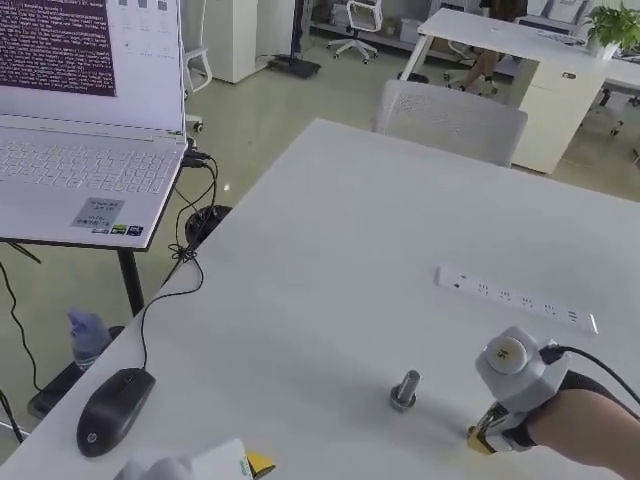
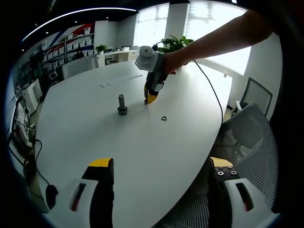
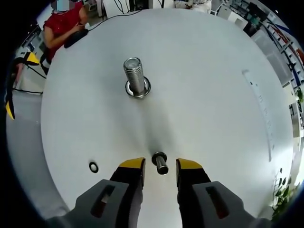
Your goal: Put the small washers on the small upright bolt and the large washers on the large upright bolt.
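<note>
Right gripper view: R tongs (image 3: 159,172) apart w/ small bolt (image 3: 160,162) between; L tongs (image 2: 161,169) apart.

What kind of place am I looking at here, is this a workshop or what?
Most likely an open-plan office, not a workshop: a laptop sits open beside the white table, a mesh office chair is drawn up to it, and more desks and swivel chairs stand behind.
</note>
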Available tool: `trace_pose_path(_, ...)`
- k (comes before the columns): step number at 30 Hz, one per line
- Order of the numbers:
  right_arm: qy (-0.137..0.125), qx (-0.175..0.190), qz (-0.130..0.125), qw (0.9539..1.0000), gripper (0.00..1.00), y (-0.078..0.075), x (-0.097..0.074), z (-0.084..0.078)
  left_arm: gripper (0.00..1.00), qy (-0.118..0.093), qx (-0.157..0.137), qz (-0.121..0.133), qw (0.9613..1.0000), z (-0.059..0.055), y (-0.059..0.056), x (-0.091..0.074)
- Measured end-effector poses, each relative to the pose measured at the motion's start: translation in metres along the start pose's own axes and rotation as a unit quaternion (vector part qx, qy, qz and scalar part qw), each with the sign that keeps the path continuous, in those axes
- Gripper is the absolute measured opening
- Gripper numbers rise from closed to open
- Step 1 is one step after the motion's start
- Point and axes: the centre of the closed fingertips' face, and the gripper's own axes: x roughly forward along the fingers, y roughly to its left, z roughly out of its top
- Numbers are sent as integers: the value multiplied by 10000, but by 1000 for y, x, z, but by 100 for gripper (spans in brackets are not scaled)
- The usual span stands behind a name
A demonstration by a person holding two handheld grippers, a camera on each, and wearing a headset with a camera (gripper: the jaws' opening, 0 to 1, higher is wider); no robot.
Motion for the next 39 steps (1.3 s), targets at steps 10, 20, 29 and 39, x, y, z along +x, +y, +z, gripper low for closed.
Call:
trace_pose_path(10, -10, 11, 69, 10000, 27, 2, -10, 4, 81, -2, 37, 5, 10000, 2, -3, -3)
trace_pose_path(20, -88, -1, 34, 10000, 27, -1, -29, 5, 82, -75, 113, 106, 9999, 9, -2, -12)
trace_pose_path(29, -76, -103, 32, 9999, 26, 2, -42, 7, 81, -51, 160, 136, 9998, 10, -3, -14)
trace_pose_path(39, -142, -260, 85, 9995, 26, 16, -60, 20, 81, -82, 212, 139, 9996, 12, -6, -19)
